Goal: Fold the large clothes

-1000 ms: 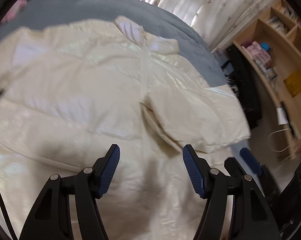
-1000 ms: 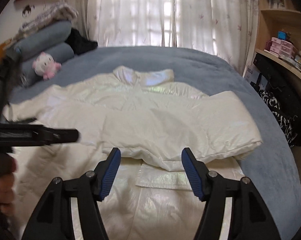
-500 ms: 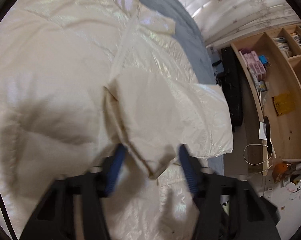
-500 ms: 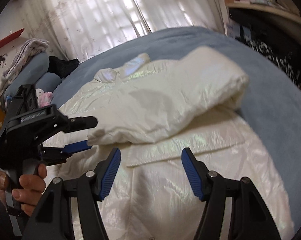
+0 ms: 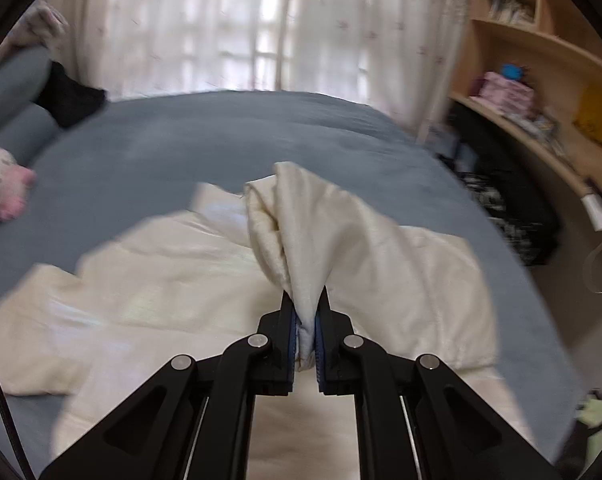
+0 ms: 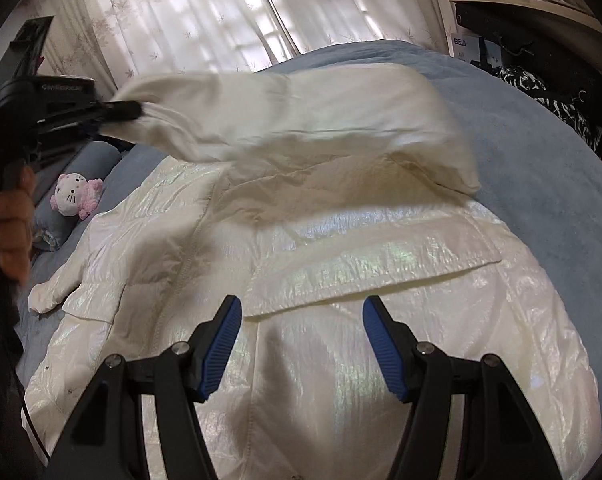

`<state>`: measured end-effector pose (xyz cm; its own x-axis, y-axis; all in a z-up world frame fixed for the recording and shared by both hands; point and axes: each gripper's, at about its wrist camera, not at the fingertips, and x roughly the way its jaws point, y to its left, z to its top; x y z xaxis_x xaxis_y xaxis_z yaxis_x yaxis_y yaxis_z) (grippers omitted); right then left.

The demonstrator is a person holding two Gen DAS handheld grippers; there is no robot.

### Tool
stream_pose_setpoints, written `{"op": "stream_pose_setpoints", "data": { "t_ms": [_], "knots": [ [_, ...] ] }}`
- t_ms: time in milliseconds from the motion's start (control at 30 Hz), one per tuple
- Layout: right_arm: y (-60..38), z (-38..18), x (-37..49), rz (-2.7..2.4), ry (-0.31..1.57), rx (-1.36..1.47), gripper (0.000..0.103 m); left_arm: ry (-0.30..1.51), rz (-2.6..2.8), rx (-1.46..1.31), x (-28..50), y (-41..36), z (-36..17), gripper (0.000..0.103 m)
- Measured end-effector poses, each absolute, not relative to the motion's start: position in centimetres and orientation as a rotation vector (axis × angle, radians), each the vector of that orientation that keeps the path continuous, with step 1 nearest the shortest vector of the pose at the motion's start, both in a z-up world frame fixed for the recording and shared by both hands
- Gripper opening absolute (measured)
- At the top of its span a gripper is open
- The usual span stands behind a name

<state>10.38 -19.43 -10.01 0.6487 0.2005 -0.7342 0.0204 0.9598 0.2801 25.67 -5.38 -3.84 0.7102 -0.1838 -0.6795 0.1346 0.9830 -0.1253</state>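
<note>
Holding the sleeve end (image 5: 301, 240) of the cream jacket (image 6: 341, 280), the left gripper (image 5: 305, 332) has its jaws pressed together on the cloth, and in the right wrist view this sleeve hangs in the air above the body of the jacket. The jacket itself lies spread on the blue bed (image 6: 521, 128), its collar toward the far edge by the curtains (image 6: 221, 12) and its hem toward the near edge. The right gripper (image 6: 301, 344) hovers over the lower front panel with its jaws apart and nothing between them.

I judge that the step in hand is to carry the sleeve across the chest. To do it well, the left hand (image 6: 9, 232) should keep the cuff low and move slowly, so the slippery shell does not drag the shoulder out of place. The right gripper could press down on the panel near the pocket flap (image 6: 373, 264) to hold the body flat. The sleeve should be laid straight, parallel with the near edge of the bed, before the jaws let it go. One risk is that the puffy cloth slides back when it is free.
</note>
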Motion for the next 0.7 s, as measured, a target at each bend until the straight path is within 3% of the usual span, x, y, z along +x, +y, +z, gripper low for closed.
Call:
{"op": "stream_pose_setpoints", "data": {
  "t_ms": [133,200,267,300,367,433,500,567,700],
  "knots": [
    [-19.5,-8.5,11.1,0.121,0.894,0.286,0.064,0.868,-0.071,-0.052,27.8,-1.5,-8.6,0.009],
    [-20.1,-7.0,11.7,0.145,0.923,0.32,0.064,0.974,-0.031,-0.059,29.0,0.4,-12.5,0.018],
    [-20.8,-5.8,12.2,0.162,0.949,0.345,0.073,1.05,-0.027,-0.118,29.2,2.2,-15.0,0.034],
    [-21.3,-5.0,12.5,0.179,0.961,0.362,0.074,1.064,-0.048,-0.192,29.2,3.3,-15.6,0.037],
    [-22.5,-3.1,13.3,0.218,0.99,0.412,0.074,1.05,-0.075,-0.286,29.1,4.6,-15.2,0.059],
    [-23.7,-1.2,14.1,0.242,0.996,0.453,0.074,1.014,-0.099,-0.346,29.3,5.5,-14.3,0.071],
    [-25.0,1.0,15.3,0.245,0.984,0.472,0.076,0.997,-0.123,-0.355,30.0,6.1,-13.7,0.075],
    [-26.5,2.4,17.5,0.238,0.961,0.49,0.084,1.008,-0.142,-0.354,30.8,5.8,-13.1,0.075],
    [-29.0,1.0,24.0,0.155,0.953,0.463,0.085,1.064,-0.148,-0.348,33.7,5.2,-14.4,0.075]
  ]
}}
